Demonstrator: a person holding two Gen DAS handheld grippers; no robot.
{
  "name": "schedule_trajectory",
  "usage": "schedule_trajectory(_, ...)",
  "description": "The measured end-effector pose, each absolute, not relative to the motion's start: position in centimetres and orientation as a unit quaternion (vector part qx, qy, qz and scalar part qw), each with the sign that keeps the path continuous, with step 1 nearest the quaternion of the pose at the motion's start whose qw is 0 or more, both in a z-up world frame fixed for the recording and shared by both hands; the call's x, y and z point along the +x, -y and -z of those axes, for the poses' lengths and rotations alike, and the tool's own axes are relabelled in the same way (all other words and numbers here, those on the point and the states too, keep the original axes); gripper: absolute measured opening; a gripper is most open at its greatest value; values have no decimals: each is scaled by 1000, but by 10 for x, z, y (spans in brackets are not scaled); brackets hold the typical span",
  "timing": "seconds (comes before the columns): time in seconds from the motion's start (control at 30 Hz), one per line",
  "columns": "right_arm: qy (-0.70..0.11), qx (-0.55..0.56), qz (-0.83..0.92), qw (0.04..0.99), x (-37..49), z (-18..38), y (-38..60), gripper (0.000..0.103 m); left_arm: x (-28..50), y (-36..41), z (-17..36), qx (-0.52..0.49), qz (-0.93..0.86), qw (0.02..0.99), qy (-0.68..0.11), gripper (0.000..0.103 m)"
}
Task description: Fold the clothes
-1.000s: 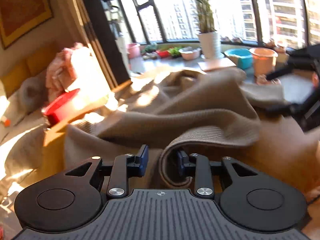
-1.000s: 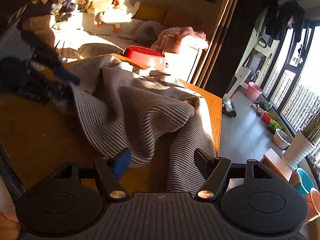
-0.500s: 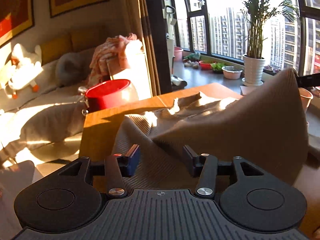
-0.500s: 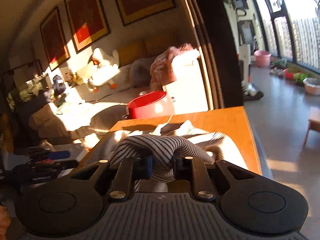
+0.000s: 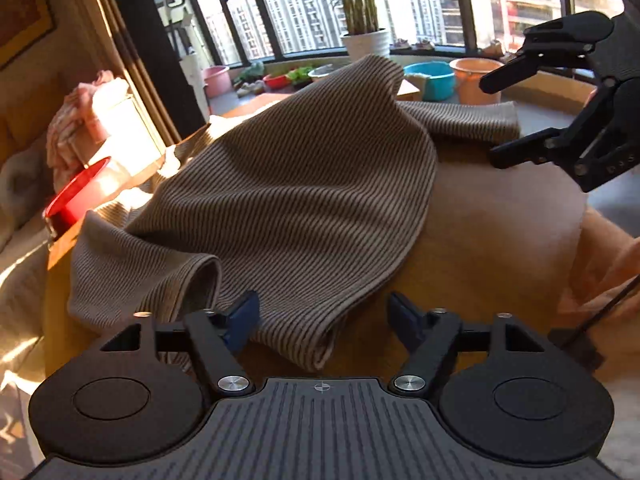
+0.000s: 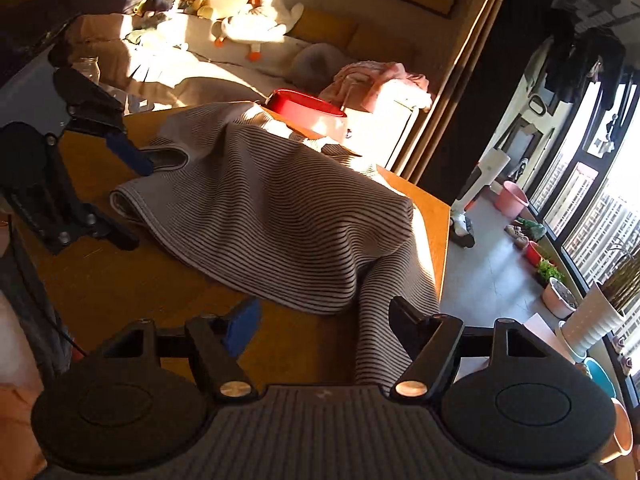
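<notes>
A beige striped knit garment (image 5: 288,200) lies loosely folded over itself on the wooden table (image 5: 500,232); it also shows in the right wrist view (image 6: 280,216). My left gripper (image 5: 322,320) is open and empty, its fingers either side of the garment's near folded edge. My right gripper (image 6: 324,320) is open and empty just above the garment's near hem. The right gripper also shows in the left wrist view (image 5: 496,120), open beside the far sleeve. The left gripper shows in the right wrist view (image 6: 132,196), open at the garment's far edge.
A red basin (image 6: 308,114) stands at the table's far edge beside pink laundry (image 6: 380,80). A sofa with a plush duck (image 6: 256,20) lies beyond. Plant pots and plastic tubs (image 5: 432,80) line the window. The table edge (image 6: 444,240) drops to the floor on the right.
Both grippers have opened and let go of the garment, which now lies folded over on the table. The right gripper had been shut on the fabric half a second ago.
</notes>
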State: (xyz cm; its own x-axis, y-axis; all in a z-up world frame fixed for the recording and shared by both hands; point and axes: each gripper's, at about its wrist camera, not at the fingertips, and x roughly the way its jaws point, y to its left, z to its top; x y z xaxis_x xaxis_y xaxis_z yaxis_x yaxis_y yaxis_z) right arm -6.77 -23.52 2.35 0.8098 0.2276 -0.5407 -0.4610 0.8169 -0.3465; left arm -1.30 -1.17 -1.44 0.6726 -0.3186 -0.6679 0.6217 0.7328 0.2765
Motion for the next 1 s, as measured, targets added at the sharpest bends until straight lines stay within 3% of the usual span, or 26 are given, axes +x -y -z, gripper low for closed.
schedule_trajectory(0.07, -244, -237, -198, 919, -69, -20, 228, 72, -4, 5, 13, 247, 247, 887, -302, 32)
schedule_trajectory(0.13, -235, -244, -201, 919, -68, -17, 221, 72, 5, -5, 4, 228, 231, 897, -300, 18)
schedule_trajectory(0.2, -222, -257, -203, 918, -65, -16, 211, 76, 11, -15, -12, 218, 204, 913, -278, 16)
schedule_trajectory(0.53, -159, -264, -213, 927, -58, -1, 157, 82, 54, -48, -55, 138, 126, 951, -244, 16)
schedule_trajectory(0.6, -140, -288, -188, 929, -50, 5, 139, 87, 55, -51, -62, 130, 118, 956, -237, 16)
schedule_trajectory(0.73, -118, -373, -114, 913, -23, 24, 119, 86, 49, -64, -83, 119, 99, 965, -211, 17)
schedule_trajectory(0.9, -40, -322, -16, 946, -16, -58, 170, 85, 39, -83, -108, 96, 98, 973, -188, 29)
schedule_trajectory(1.0, -42, -309, -17, 950, -30, -90, 197, 90, 20, -77, -106, 116, 125, 965, -197, 39)
